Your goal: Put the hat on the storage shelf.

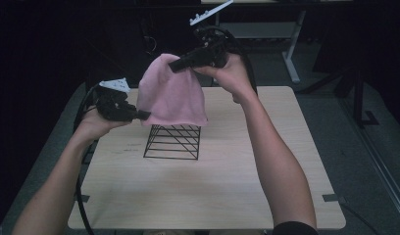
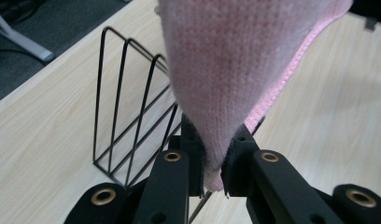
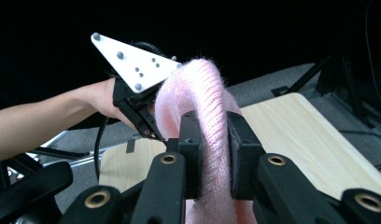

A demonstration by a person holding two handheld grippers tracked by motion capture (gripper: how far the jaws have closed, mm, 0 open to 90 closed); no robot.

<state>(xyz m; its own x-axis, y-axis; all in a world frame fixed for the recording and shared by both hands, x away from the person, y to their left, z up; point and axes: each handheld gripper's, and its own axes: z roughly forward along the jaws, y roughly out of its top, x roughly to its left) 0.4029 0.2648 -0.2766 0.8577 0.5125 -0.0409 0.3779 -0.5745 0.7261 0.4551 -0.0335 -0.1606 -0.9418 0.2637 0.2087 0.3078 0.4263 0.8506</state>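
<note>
A pink knitted beanie (image 1: 171,93) hangs in the air directly above the black wire rack (image 1: 172,142), which stands near the middle of the wooden tabletop (image 1: 237,186); the hat's lower hem reaches down to the rack's upper edge, though whether it touches the wires cannot be told. The right tool (image 1: 177,64) is clamped on the crown of the hat, high above the rack, and in the right gripper view its jaws pinch a thick fold of the knit (image 3: 208,140). The left tool (image 1: 145,114) sits lower, at the left of the rack, and has its jaws closed on the hem; the left gripper view shows the pink fabric (image 2: 226,84) squeezed between the pads, with the rack's upright wire dividers (image 2: 132,102) just behind it. Holding the hat at top and bottom like this seems meant to keep it stretched and hanging straight, so that it can be steered rather than left to swing. With the rack right underneath, the likely aim is to lower or drape the beanie over the wire frame, the low grip guiding the hem while the high one carries the weight.
</note>
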